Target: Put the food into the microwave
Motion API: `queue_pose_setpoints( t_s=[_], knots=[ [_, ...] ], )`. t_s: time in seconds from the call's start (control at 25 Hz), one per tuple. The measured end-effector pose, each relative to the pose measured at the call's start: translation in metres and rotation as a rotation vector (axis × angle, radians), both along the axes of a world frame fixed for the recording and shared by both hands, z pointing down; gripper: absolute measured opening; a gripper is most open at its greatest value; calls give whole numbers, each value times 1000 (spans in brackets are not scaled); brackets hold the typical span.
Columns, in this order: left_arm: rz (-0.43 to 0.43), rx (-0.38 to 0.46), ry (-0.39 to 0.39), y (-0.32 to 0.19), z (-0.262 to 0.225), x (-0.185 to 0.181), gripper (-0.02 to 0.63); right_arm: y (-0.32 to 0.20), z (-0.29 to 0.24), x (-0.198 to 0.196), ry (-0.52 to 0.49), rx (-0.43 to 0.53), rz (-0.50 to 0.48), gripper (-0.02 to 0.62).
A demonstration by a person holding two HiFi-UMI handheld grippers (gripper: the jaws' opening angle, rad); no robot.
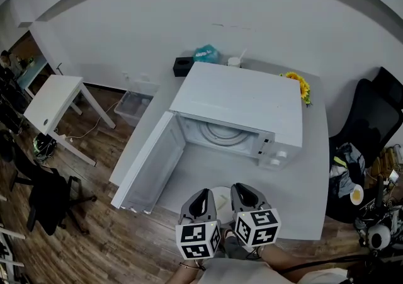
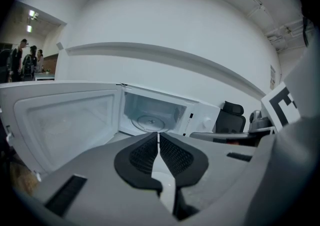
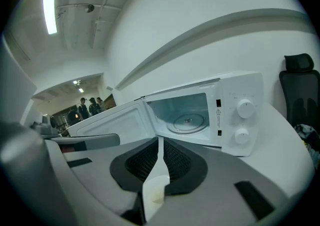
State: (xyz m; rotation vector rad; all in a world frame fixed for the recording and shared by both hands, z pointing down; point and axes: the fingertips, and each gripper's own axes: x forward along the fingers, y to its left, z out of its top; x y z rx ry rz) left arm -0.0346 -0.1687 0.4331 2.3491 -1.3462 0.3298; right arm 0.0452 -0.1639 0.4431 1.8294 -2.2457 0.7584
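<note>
Microwave (image 1: 242,106), door (image 1: 148,163) open, warning-triangle sticker (image 3: 218,111) by dials (image 3: 245,108); white plate (image 1: 220,199) pinched by left claw (image 2: 158,145), right claw (image 3: 160,157).

Sunflowers (image 1: 298,82) stand near a black chair (image 1: 371,113); a teal thing (image 1: 206,55), perhaps a bag, lies by the wall (image 1: 189,18).

Microwave (image 1: 242,97): white, on the grey table (image 1: 302,188), set toward its far edge.
Door (image 1: 151,163): swung wide open to the left, reaching the table's left edge.
Turntable (image 1: 220,135): bare inside the cavity.
Knobs (image 1: 280,155): two, on the panel at the right of the cavity.
White plate (image 1: 221,199): at the table's near edge, showing between the left gripper (image 1: 201,196) and the right gripper (image 1: 242,189), partly hidden by both.
Sunflowers (image 1: 301,84): far right corner, just beside the microwave.
Black box (image 1: 183,65), teal bag (image 1: 206,55): far edge, behind the microwave.
Small white table (image 1: 53,101): well to the left, on the wooden floor (image 1: 107,238).
</note>
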Motion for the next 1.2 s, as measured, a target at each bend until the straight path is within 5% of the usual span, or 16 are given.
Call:
queue_pose_setpoints(
  t_s=[0.16,1.2],
  knots=[
    [2,-62,16,3,20,0,93,1,15,5,-18,-32,14,31],
    [-65,-363,-84,23,175,-36,94,26,158,31,-24,-298,81,55]
  ],
)
